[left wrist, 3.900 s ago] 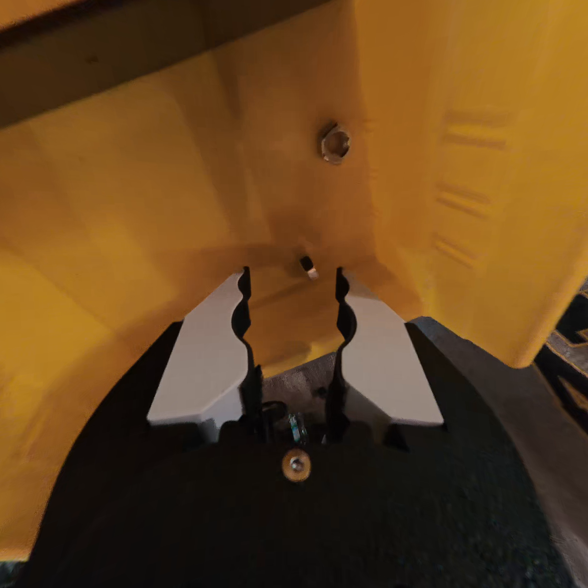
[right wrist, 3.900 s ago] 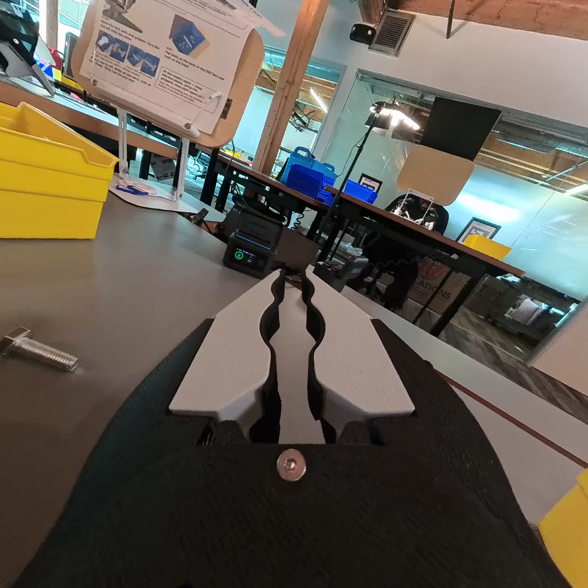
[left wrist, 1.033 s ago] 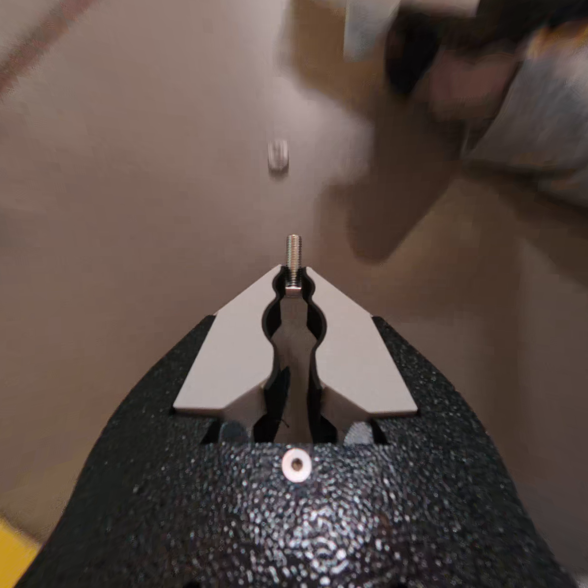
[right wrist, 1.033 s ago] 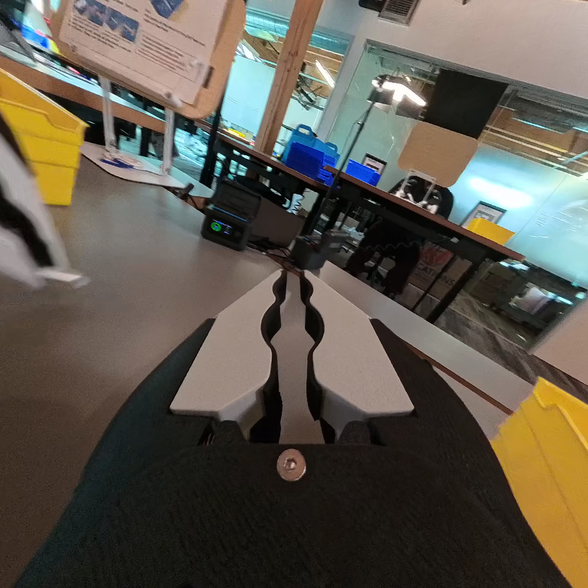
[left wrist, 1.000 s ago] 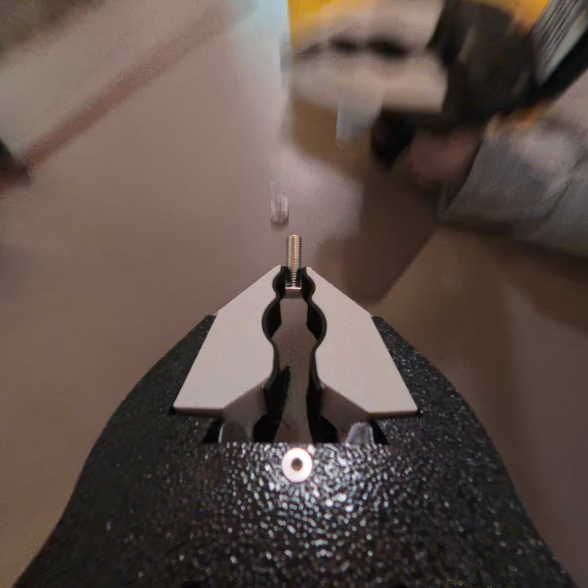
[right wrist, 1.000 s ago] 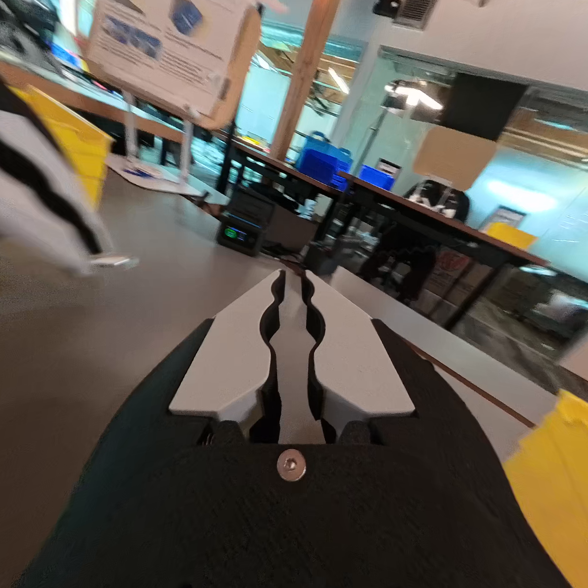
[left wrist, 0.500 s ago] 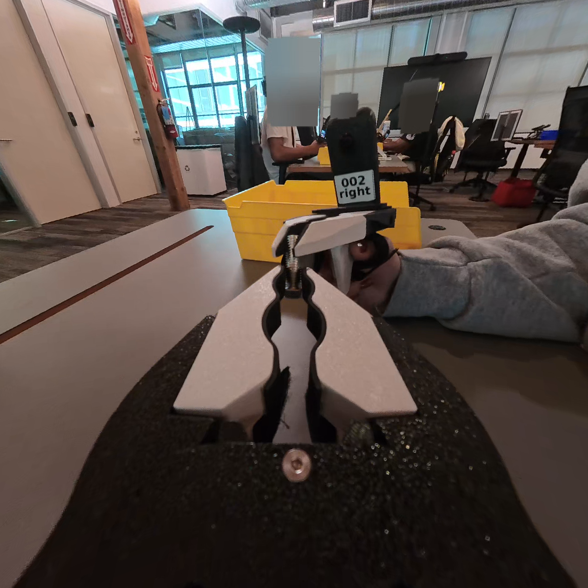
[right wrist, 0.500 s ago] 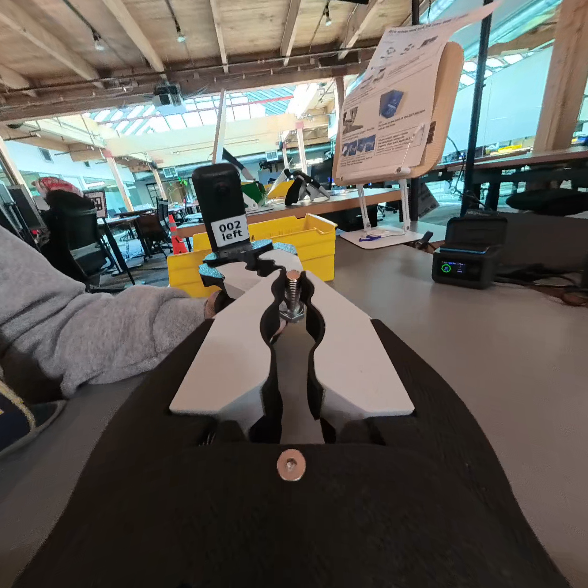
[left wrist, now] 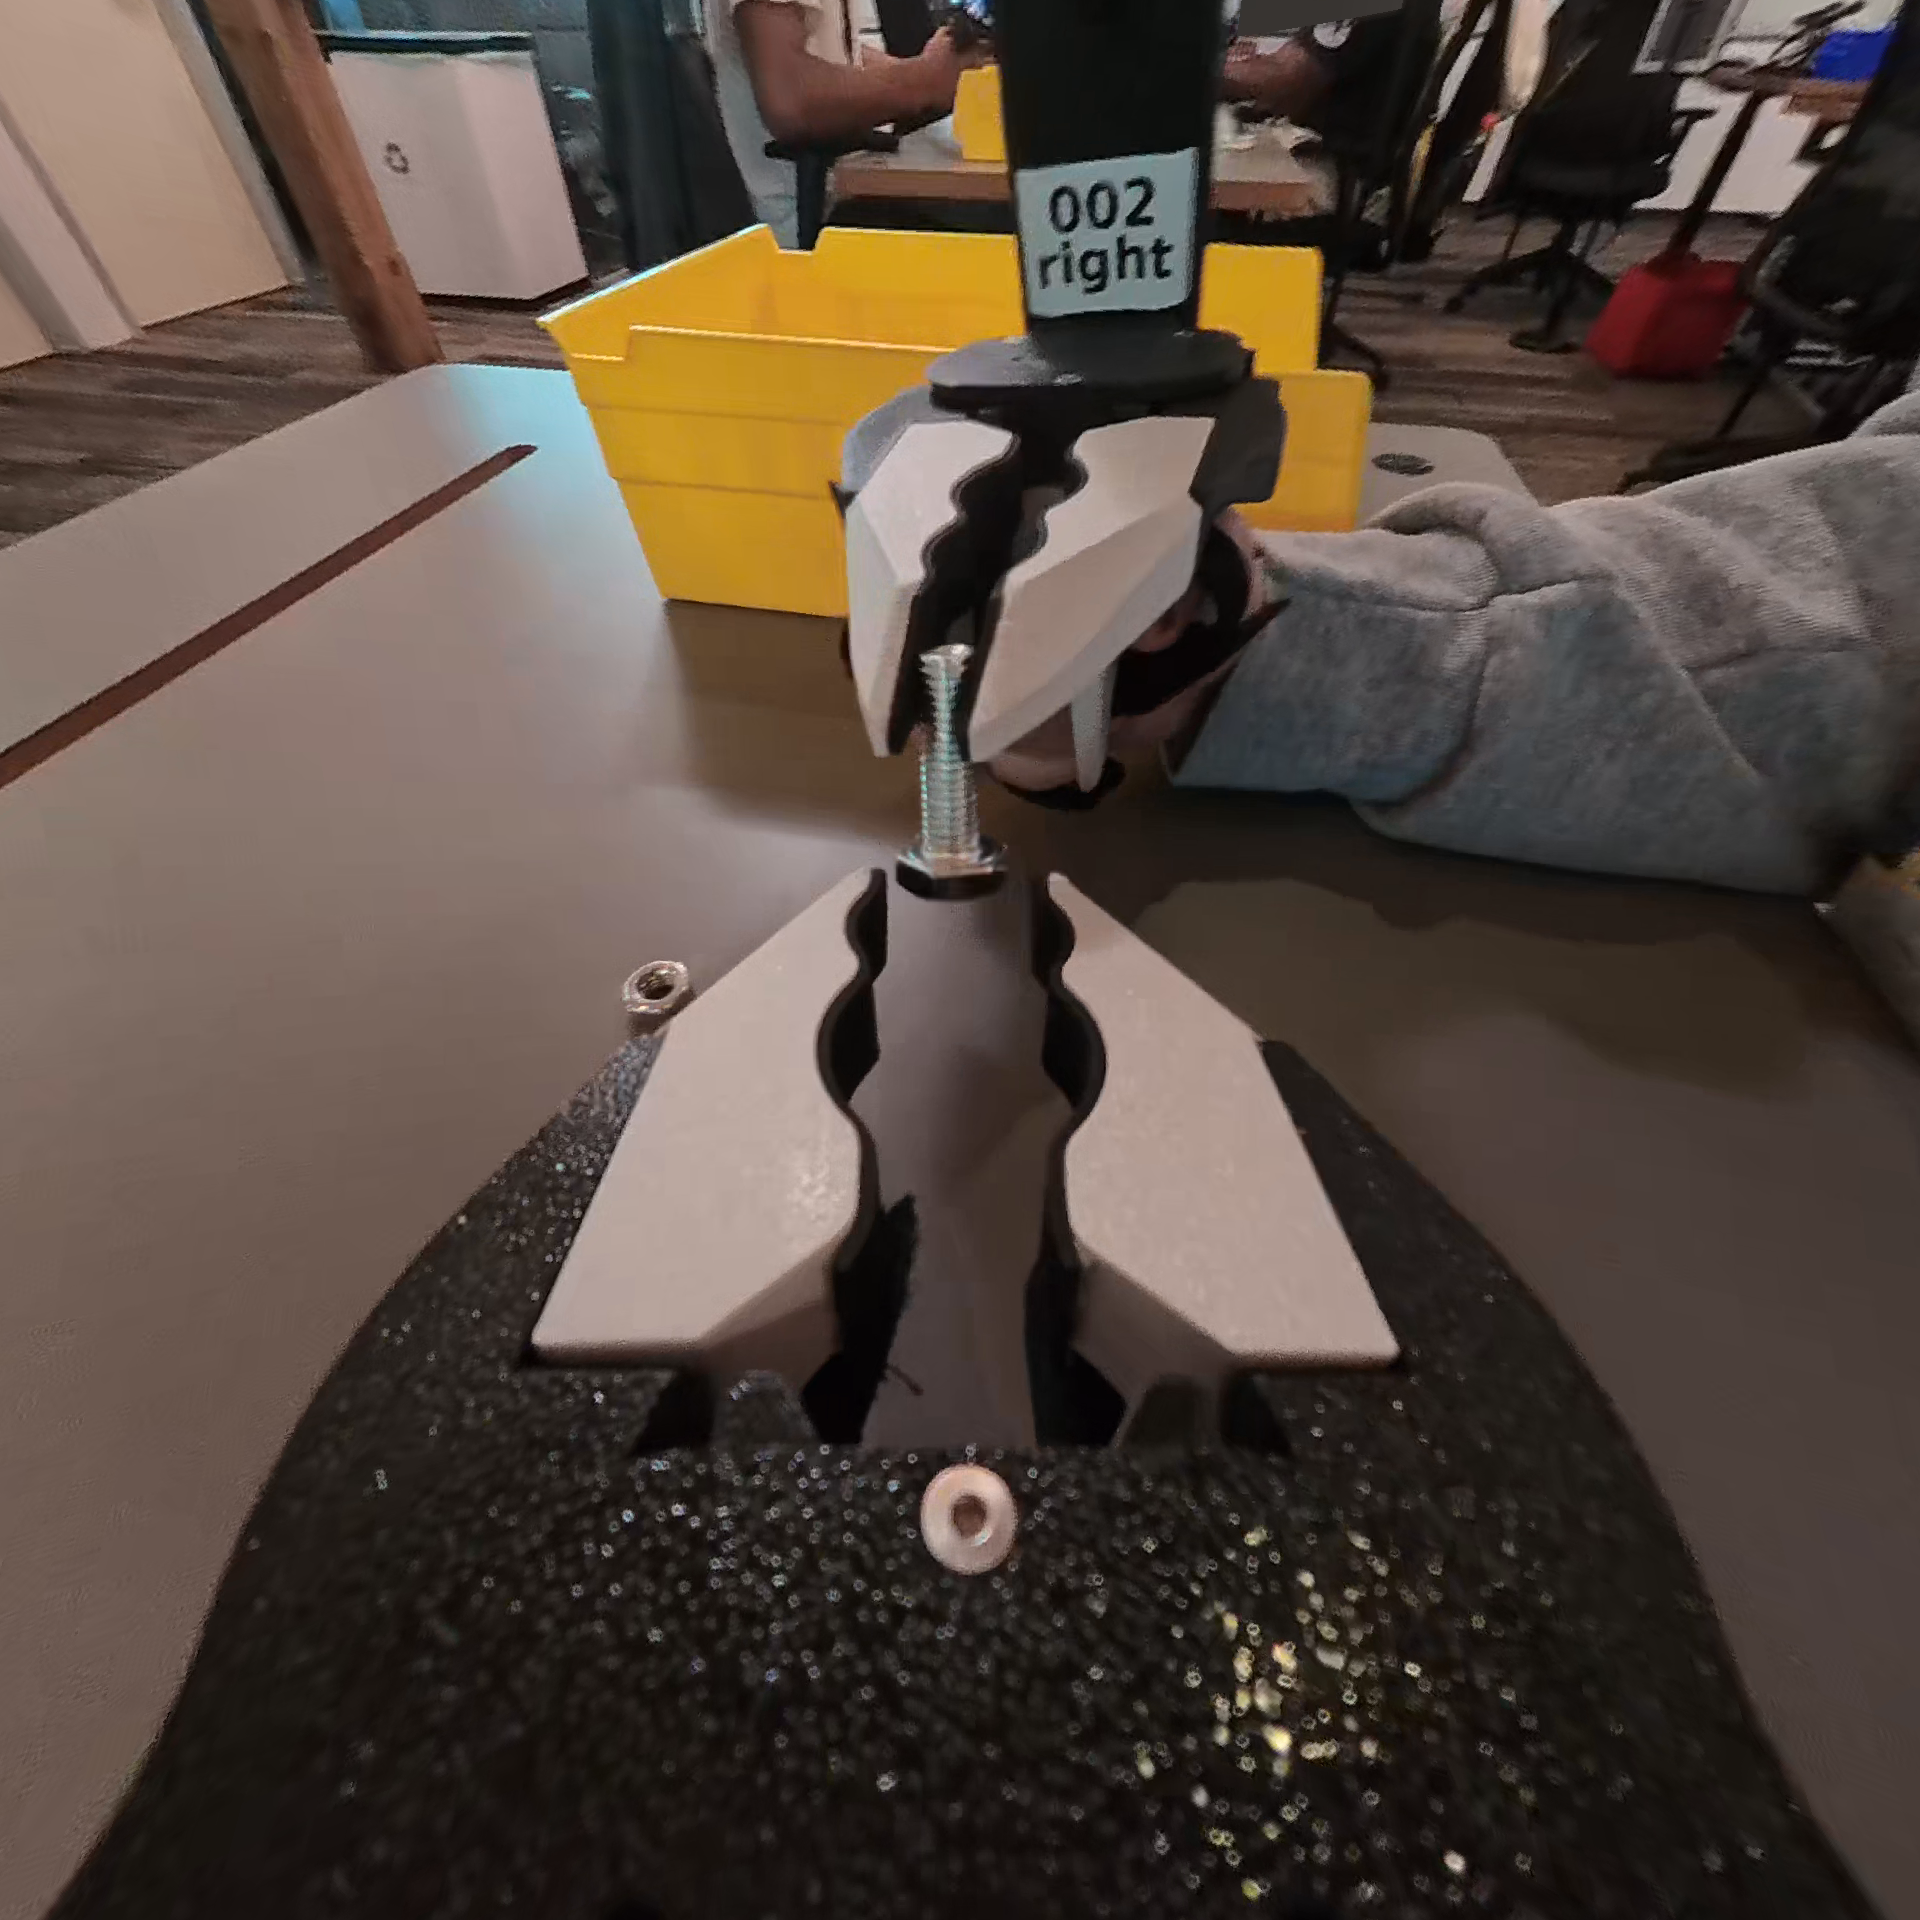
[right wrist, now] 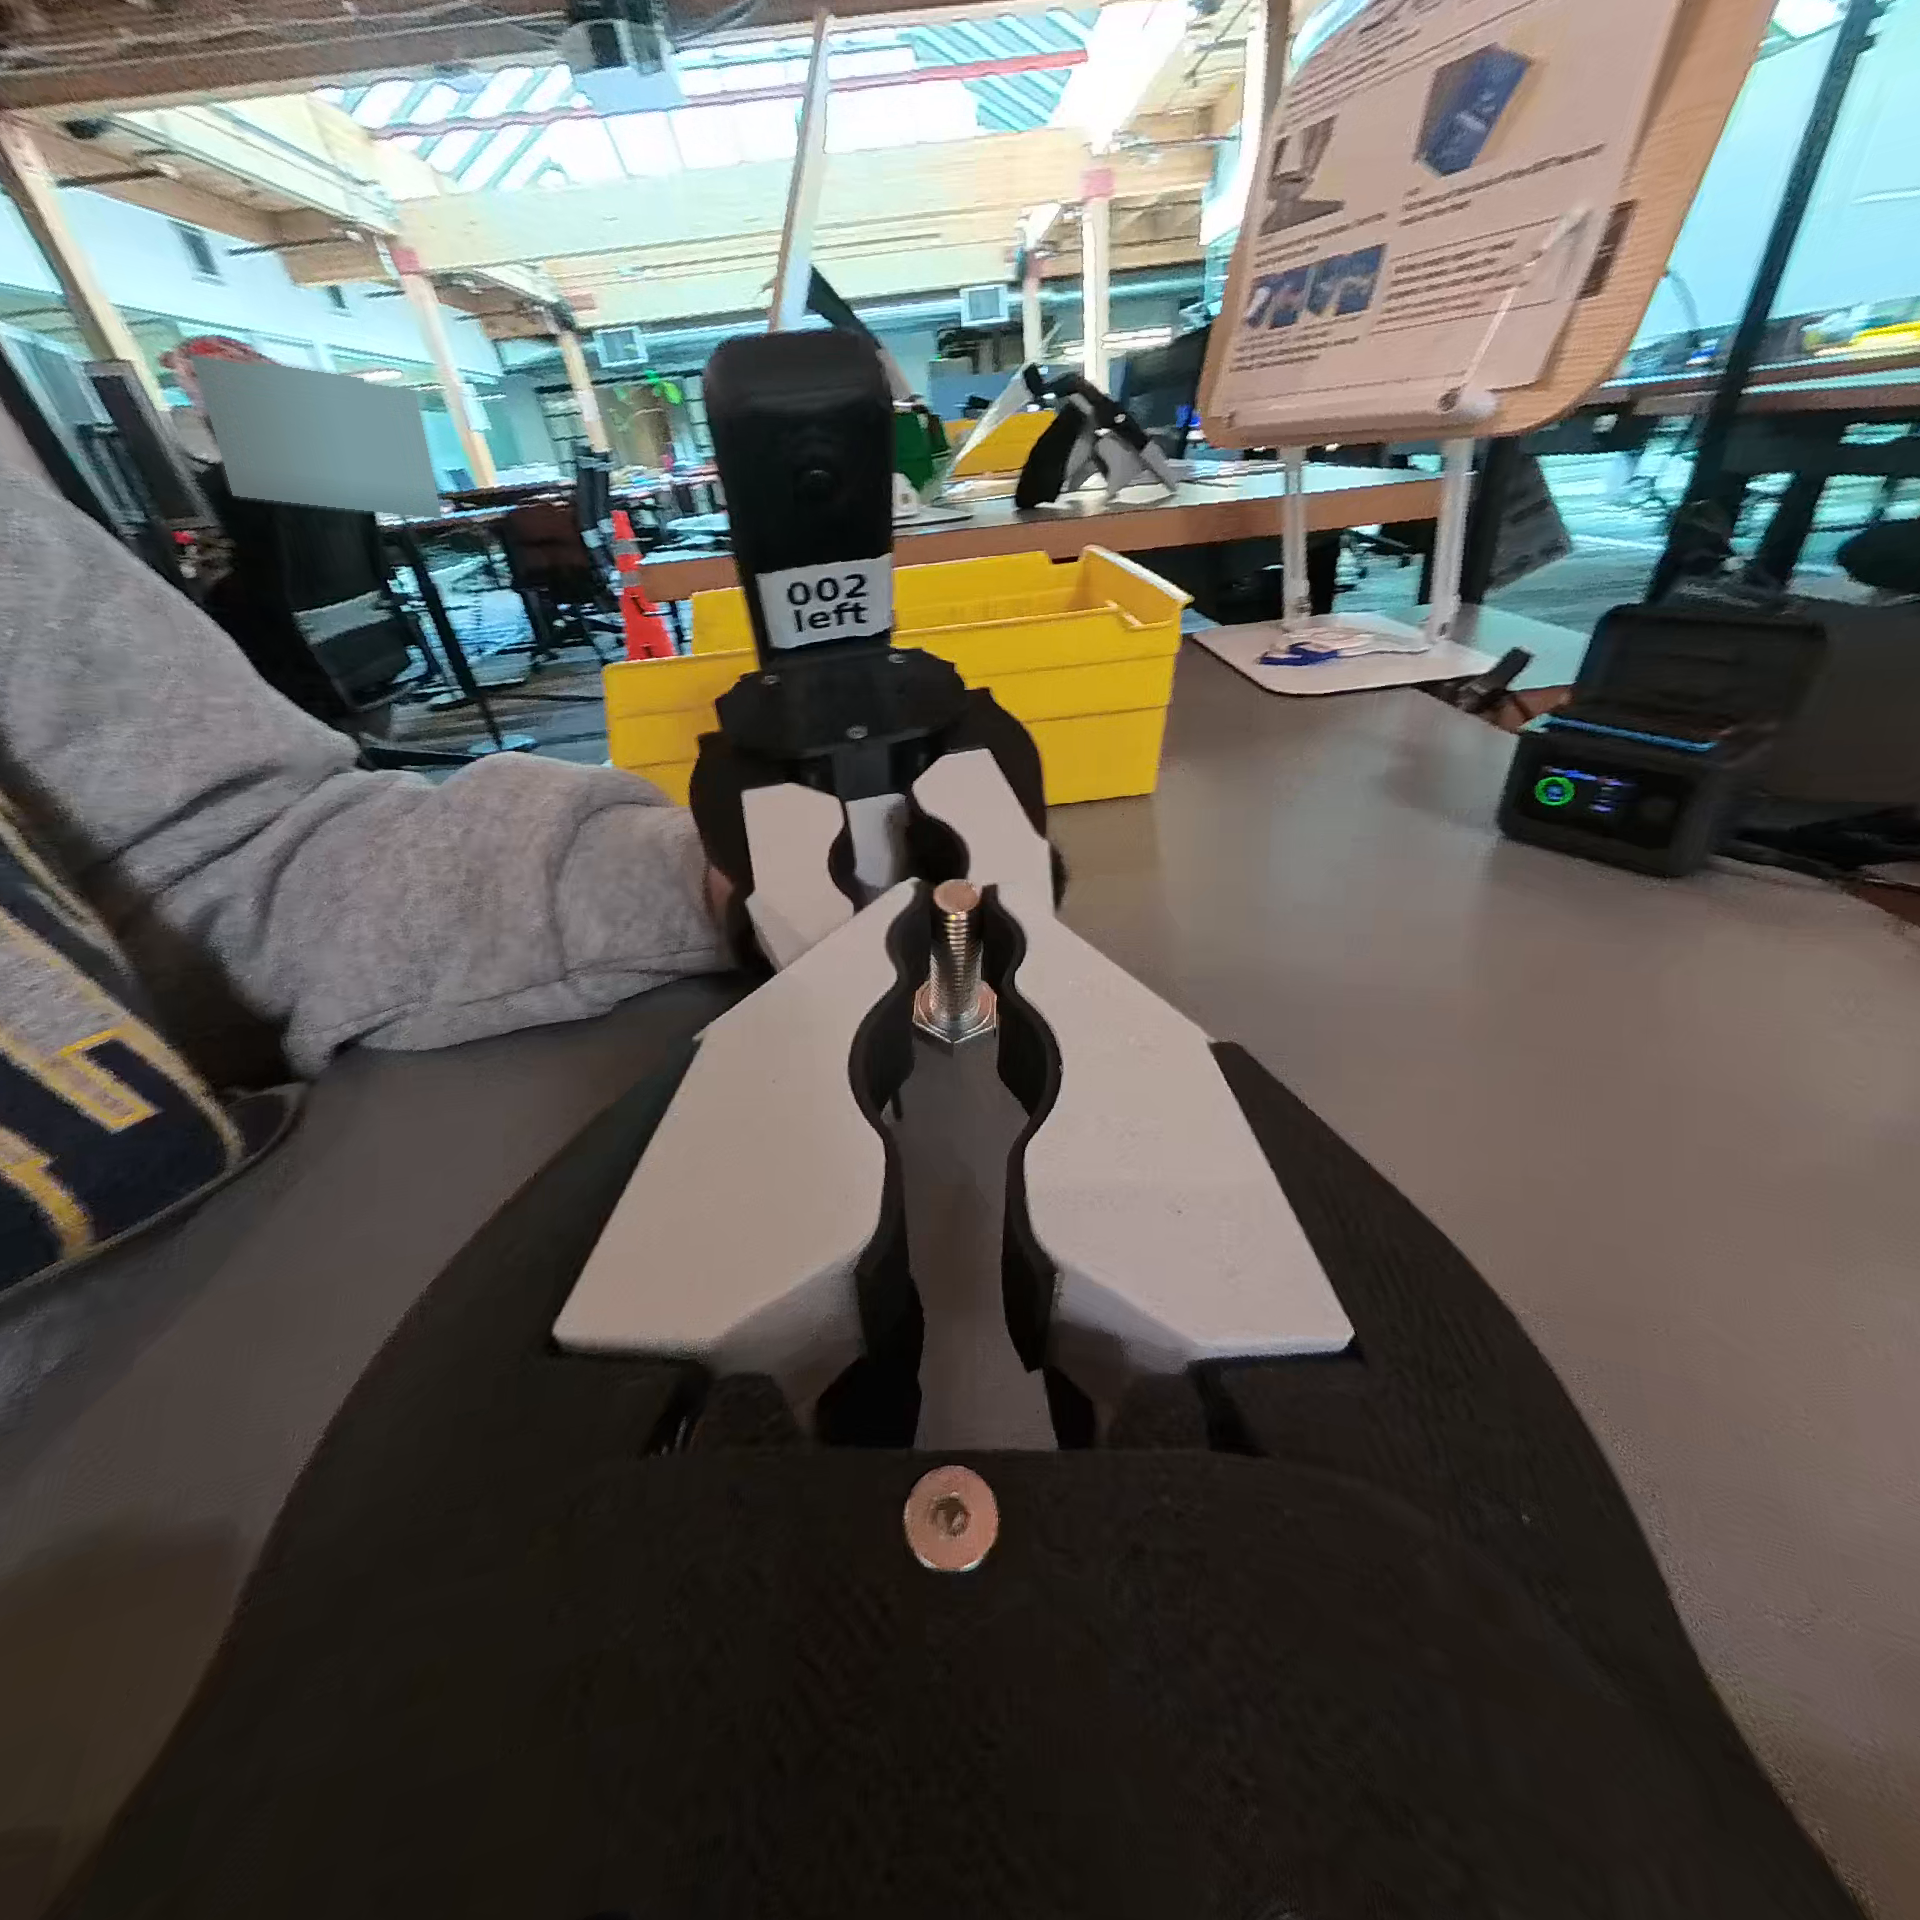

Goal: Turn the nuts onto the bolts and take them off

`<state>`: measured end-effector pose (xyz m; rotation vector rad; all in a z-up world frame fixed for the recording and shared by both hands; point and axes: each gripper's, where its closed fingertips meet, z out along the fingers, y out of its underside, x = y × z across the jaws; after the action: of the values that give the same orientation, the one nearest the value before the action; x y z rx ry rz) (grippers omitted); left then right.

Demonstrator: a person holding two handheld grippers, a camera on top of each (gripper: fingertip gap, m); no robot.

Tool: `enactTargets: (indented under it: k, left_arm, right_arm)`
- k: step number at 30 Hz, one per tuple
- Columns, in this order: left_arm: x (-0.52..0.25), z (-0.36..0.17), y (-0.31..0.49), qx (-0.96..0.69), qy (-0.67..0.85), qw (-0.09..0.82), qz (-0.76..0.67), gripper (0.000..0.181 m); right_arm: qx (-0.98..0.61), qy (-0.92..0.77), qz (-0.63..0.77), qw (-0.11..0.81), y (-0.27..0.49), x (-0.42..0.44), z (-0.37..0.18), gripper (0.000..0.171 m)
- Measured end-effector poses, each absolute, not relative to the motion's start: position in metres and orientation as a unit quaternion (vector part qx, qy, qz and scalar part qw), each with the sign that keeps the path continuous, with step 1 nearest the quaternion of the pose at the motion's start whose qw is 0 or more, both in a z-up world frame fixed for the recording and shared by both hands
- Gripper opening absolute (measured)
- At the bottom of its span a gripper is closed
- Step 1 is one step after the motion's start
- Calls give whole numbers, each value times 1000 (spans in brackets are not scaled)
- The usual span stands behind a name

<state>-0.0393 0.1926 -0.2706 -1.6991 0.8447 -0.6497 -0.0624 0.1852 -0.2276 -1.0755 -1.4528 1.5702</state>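
Note:
A silver bolt [left wrist: 945, 774] stands upright, hex head down, just in front of my left gripper [left wrist: 961, 883], which is open and empty. My right gripper [left wrist: 935, 727] comes down from beyond and is shut on the upper part of the bolt's thread. In the right wrist view the bolt [right wrist: 954, 966] sits in the notch between the fingers of my right gripper [right wrist: 954, 891], and the left gripper [right wrist: 883, 873] faces it with its jaws apart. A loose nut [left wrist: 655, 992] lies on the table left of my left fingers. I cannot tell whether the bolt head touches the table.
A yellow bin [left wrist: 769, 416] stands behind the right gripper, and another yellow bin [right wrist: 1091, 675] behind the left. A black device with a lit screen [right wrist: 1652, 790] and a clipboard stand [right wrist: 1455, 260] are at the right. Grey sleeves [left wrist: 1558, 675] rest on the brown table [left wrist: 364, 831]. The left gripper's tips are roughly 4 centimeters from the right gripper's. My left tips are roughly 9 centimeters from the loose nut [left wrist: 655, 992].
My left gripper was shut on the bolt's head and has let go and opened. The bolt now hangs in my right gripper. The loose nut has come into view.

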Motion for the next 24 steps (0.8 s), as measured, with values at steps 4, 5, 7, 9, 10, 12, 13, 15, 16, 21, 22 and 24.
enactTargets:
  k: [4,5,7,9,10,12,13,15,16,21,22,24]
  left_arm:
    - [-26,-265,172,-689,374,504,-364,18]
    - [-24,-263,168,-681,375,495,-387,16]
    - [-22,-259,161,-671,375,482,-421,17]
    - [-22,-259,161,-673,367,477,-430,20]
    - [-23,-259,163,-675,363,479,-427,26]
    - [-24,-258,164,-675,357,485,-425,30]
    - [-25,-257,164,-673,355,487,-428,29]
    - [-26,-255,162,-668,356,485,-438,19]
    - [-26,-255,162,-667,354,484,-442,17]
    - [-26,-256,162,-669,353,478,-447,19]
    - [-26,-256,162,-671,352,478,-445,23]
    - [-26,-256,162,-671,352,476,-447,23]
  right_arm:
    - [-392,-574,652,303,168,-54,-223,7]
    - [-386,-575,660,291,164,-52,-222,7]
    - [-379,-576,670,275,159,-50,-220,7]
    - [-380,-578,669,272,159,-50,-222,7]
    - [-382,-579,667,271,159,-51,-223,7]
    - [-384,-579,668,269,159,-51,-224,7]
    - [-384,-578,668,269,159,-52,-224,7]
    - [-385,-578,667,271,159,-52,-225,7]
    - [-385,-577,667,272,160,-52,-224,7]
    - [-383,-574,670,275,159,-53,-224,7]
    - [-382,-571,672,277,159,-53,-223,7]
    - [-380,-566,676,279,159,-53,-220,7]
